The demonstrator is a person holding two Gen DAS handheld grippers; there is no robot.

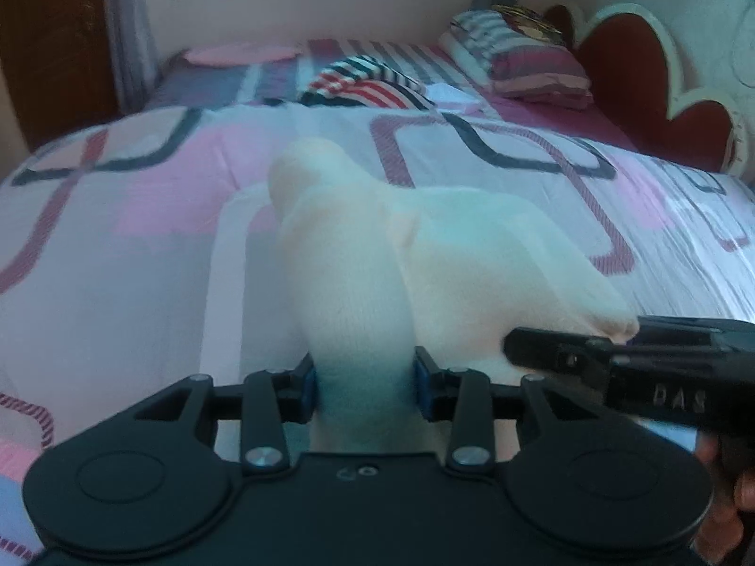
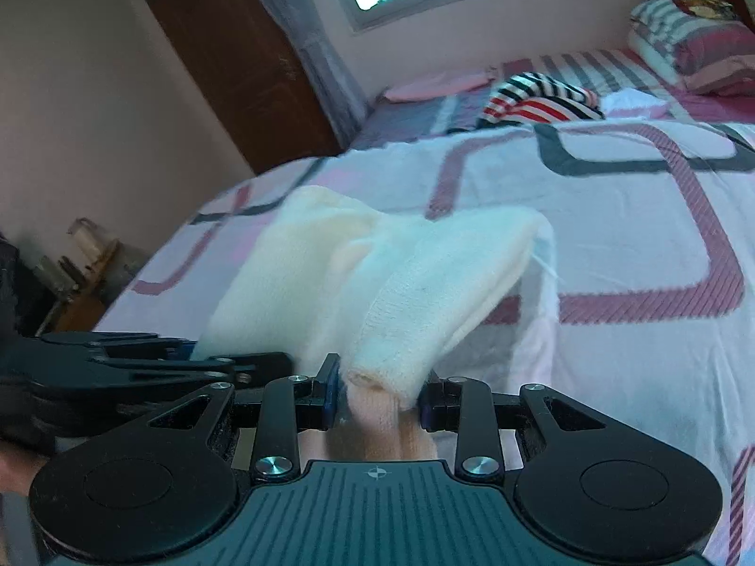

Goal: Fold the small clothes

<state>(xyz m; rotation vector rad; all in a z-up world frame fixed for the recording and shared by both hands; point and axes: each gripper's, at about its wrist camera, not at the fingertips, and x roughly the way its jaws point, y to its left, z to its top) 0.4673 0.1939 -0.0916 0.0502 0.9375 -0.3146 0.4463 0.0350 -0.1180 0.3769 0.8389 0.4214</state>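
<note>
**Cream garment held up between both claws over the bed**

A small cream knitted garment hangs between the two claws, clear above the bed with its pink and white patterned cover. The left claw is clamped on a bunched stretch of the cloth, which fills the gap between its blue pads. The right claw grips another bunched end just beside it, where a rolled edge bulges out past the fingers.

The risks look plain enough. Both grips sit on thick, rolled cloth rather than a flat edge (the knit looks soft and stretchy), so a layer could slide out if the claws pull apart. The two claws are very near each other, so they may knock together. And a bunched hold may lay the garment down twisted, spoiling a tidy fold. A striped garment lies further up the bed, well apart.
</note>
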